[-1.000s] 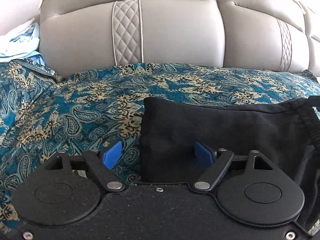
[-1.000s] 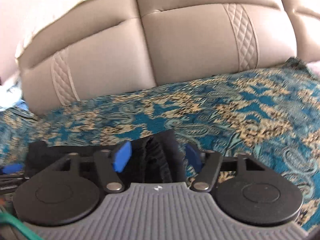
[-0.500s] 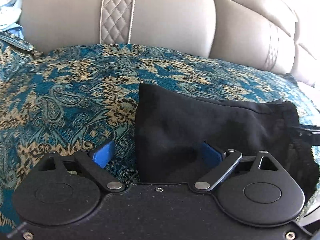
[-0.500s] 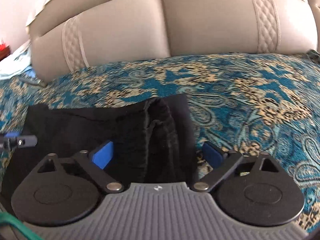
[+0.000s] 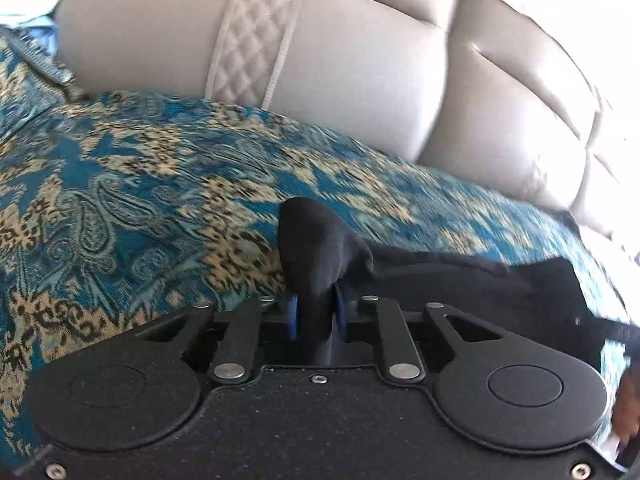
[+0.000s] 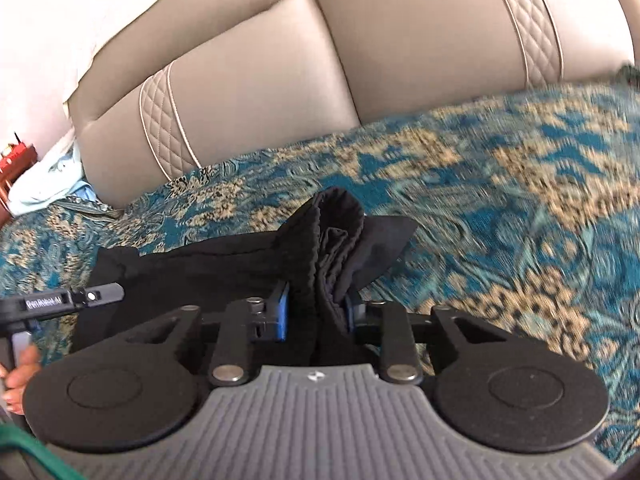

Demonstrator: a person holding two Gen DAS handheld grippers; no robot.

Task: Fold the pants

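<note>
In the left wrist view, my left gripper [image 5: 314, 316] is closed tight on a corner of the black pants [image 5: 460, 284]; the blue pads [image 5: 293, 316] press the cloth from both sides, and a bunch of it stands up just beyond the fingers. The rest of the pants lies to the right on the patterned bedspread [image 5: 120, 208], in front of the beige headboard [image 5: 360, 60]. I judge the hold as narrow: only a small pinch is caught, so a quick pull could let the corner slip out, or could lift only the top layer. I cannot count how many layers are between the pads. The right edge of the pants is blurred and partly cut by the frame.

In the right wrist view, my right gripper [image 6: 316, 312] is also closed, on the thick gathered waistband part of the pants [image 6: 200, 268]. The bundle here is bulky and uneven, so one fold could escape and the fold line would come crooked. The other gripper's tip [image 6: 92, 298] shows at the far left, near the pants edge. The cloth below my fingers is hidden by the gripper body, and the bedspread [image 6: 520, 208] on the right is smeared.
</note>
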